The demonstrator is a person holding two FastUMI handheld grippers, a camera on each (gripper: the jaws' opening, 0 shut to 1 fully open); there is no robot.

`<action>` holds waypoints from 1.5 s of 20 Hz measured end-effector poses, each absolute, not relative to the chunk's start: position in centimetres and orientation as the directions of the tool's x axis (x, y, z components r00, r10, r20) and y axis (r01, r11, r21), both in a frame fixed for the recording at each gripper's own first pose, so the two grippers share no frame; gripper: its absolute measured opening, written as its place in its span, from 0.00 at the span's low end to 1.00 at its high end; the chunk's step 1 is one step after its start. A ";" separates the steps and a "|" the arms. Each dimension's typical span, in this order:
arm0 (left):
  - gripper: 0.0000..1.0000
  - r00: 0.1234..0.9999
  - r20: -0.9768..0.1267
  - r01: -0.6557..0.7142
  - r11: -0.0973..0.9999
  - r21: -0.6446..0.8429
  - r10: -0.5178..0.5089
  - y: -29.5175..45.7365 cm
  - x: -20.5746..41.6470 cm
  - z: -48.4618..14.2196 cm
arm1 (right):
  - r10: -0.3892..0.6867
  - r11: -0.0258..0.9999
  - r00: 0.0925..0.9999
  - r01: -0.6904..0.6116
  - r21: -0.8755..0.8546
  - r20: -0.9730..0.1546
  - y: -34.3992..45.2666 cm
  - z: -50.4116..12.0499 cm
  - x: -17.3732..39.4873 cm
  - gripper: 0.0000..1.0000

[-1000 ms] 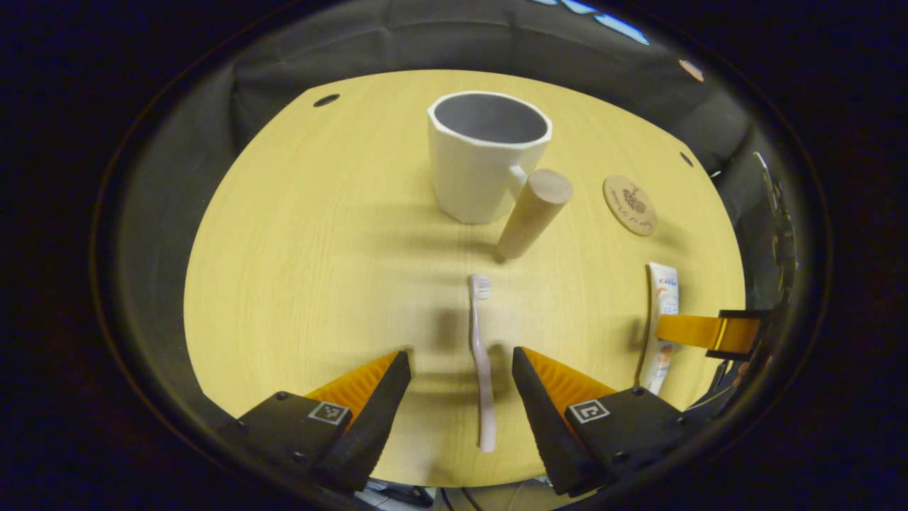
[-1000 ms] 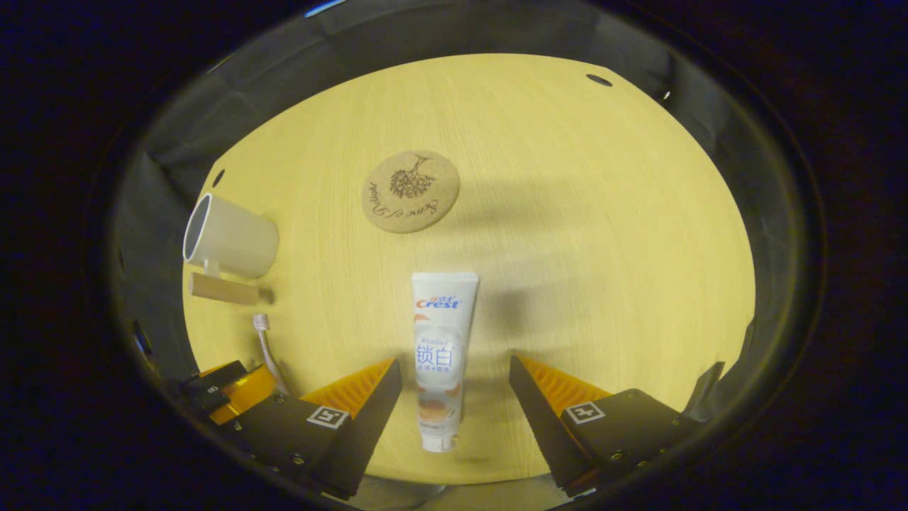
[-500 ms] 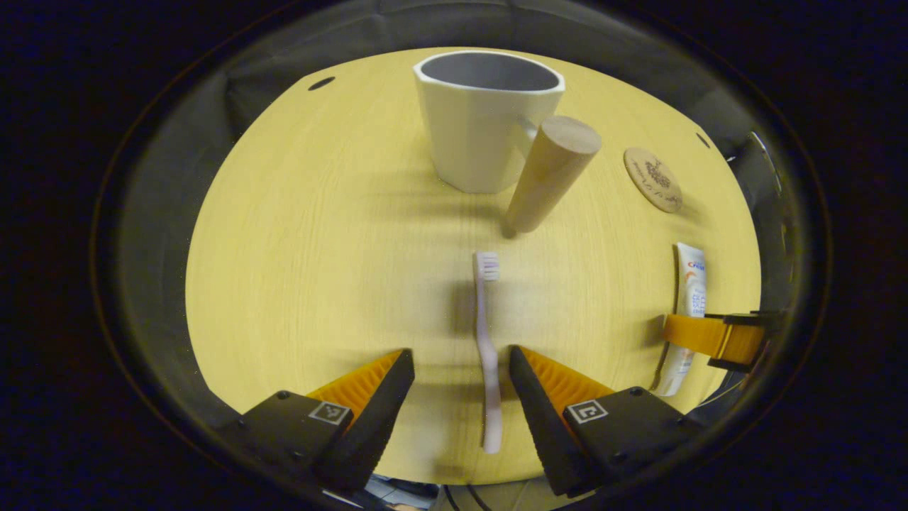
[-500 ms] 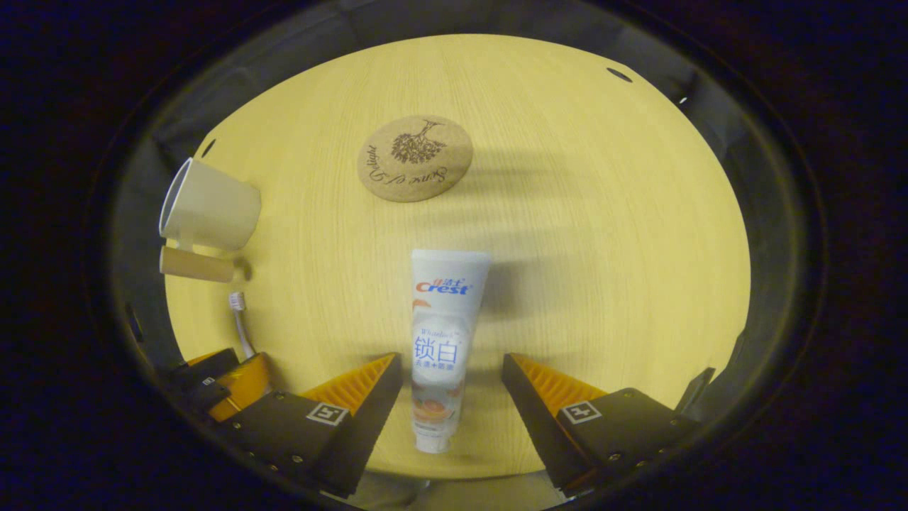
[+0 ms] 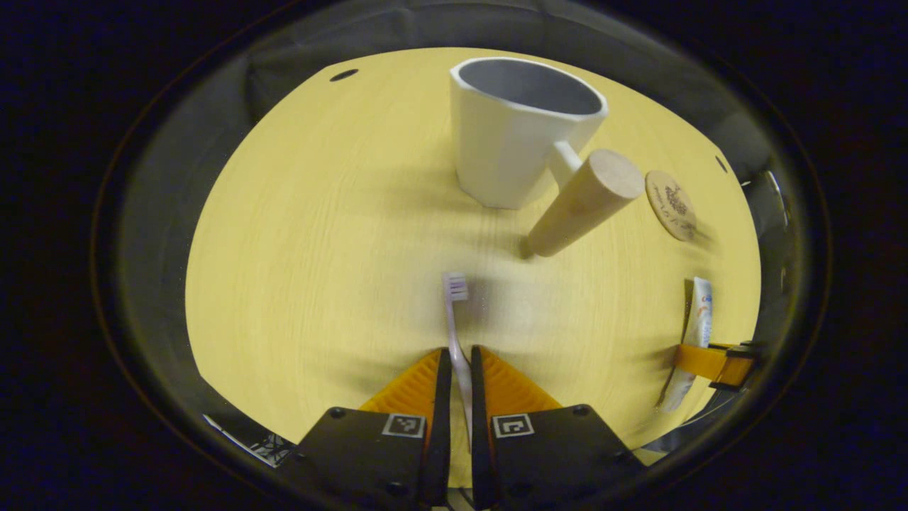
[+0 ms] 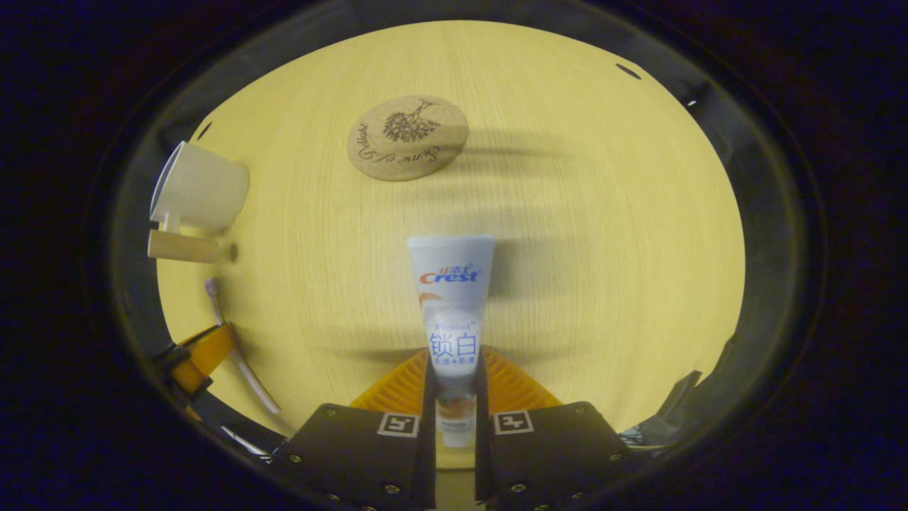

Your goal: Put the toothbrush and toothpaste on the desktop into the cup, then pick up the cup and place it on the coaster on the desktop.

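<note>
Surface (image 5: 319, 234): pale yellow wood grain, rounded in outline, seen across the middle of both views. Small dark holes are set near its far edge, one at upper left (image 5: 344, 74) in the left gripper view. Black cloth wall (image 5: 440, 25): hung behind the surface, along the top of the frame.

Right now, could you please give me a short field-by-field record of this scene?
left tongs: shut on the slim pink toothbrush
right tongs: shut on the white toothpaste tube
white faceted cup with wooden handle: upright, empty, on the pale wooden desktop
round cork coaster: bare, apart from the cup
</note>
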State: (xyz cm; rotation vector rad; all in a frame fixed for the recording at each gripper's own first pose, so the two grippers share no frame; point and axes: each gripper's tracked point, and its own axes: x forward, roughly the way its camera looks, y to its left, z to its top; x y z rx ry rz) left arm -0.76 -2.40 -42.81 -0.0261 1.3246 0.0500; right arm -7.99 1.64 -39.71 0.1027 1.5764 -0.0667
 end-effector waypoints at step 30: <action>0.08 0.724 -0.671 -0.097 0.939 -0.329 -0.160 1.9 21.1 -20.7 | 0.191 0.949 0.097 0.238 0.209 -0.977 0.8 -36.2 -10.8 0.14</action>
